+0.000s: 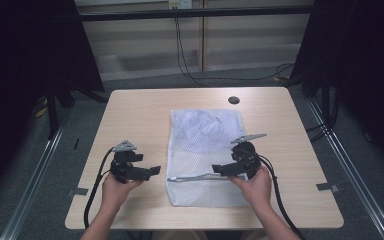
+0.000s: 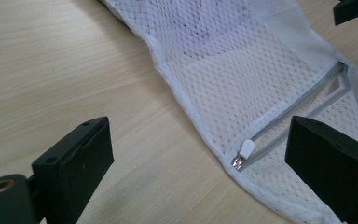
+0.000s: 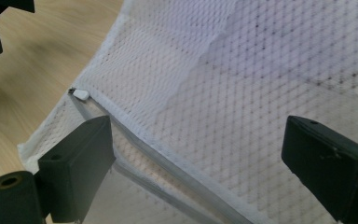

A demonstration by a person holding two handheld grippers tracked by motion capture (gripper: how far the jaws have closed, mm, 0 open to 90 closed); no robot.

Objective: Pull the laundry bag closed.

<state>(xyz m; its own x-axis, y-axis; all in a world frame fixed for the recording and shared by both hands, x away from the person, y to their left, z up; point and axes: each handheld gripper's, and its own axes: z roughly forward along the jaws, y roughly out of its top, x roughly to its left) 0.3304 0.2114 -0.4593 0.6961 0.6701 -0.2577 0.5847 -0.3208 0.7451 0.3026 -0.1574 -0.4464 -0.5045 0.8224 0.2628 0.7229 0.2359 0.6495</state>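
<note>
A white mesh bag [image 1: 205, 145] lies flat in the middle of the wooden table [image 1: 135, 115]. Its grey zipper [image 1: 200, 176] runs across the near part, with the white pull [image 1: 170, 179] at the bag's left edge. My left gripper [image 1: 149, 165] sits just left of the bag, open and empty, jaws pointing at the pull [image 2: 245, 150]. In the left gripper view [image 2: 199, 129] the zipper's two tracks [image 2: 307, 100] spread apart away from the pull. My right gripper [image 1: 224, 167] hovers open over the bag's right part, above the zipper [image 3: 168, 163]; from the right gripper view [image 3: 196, 126] the pull [image 3: 80, 94] lies ahead.
A dark round hole [image 1: 234, 100] marks the table's far side. Black cables [image 1: 185, 65] trail on the floor behind the table, and black curtains [image 1: 25, 60] hang at both sides. Metal rails [image 1: 345, 155] run along the floor by the table's right and left.
</note>
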